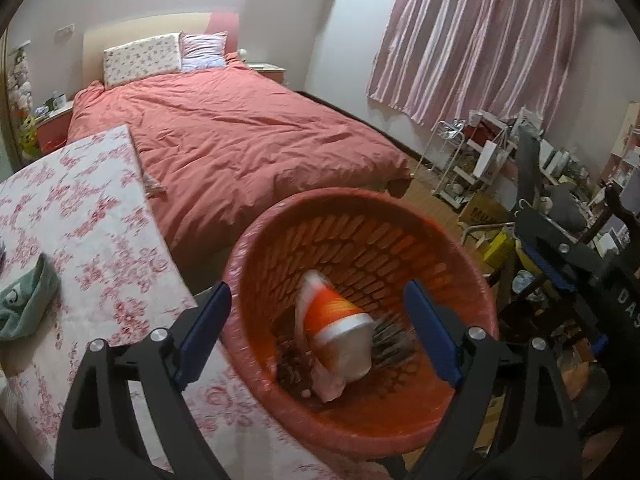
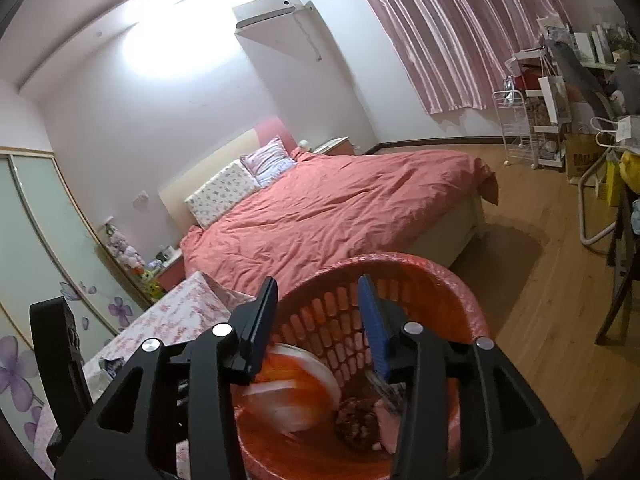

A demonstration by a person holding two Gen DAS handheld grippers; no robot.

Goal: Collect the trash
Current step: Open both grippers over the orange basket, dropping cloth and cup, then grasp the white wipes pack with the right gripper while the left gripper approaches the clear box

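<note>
Drop-off step judged in hand: an orange-and-white cup is seen blurred inside the red basket, w/ other scraps at the bottom. Right gripper is poised over the basket, fingers part open, nothing gripped. Left gripper is wide open & empty, aimed at the basket beside the flowered bench. Next: more trash must be found, probably on the bench, & fingers brought round it.

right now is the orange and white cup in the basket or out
In: the cup lies tipped on its side inside the red basket, among other trash.
</note>
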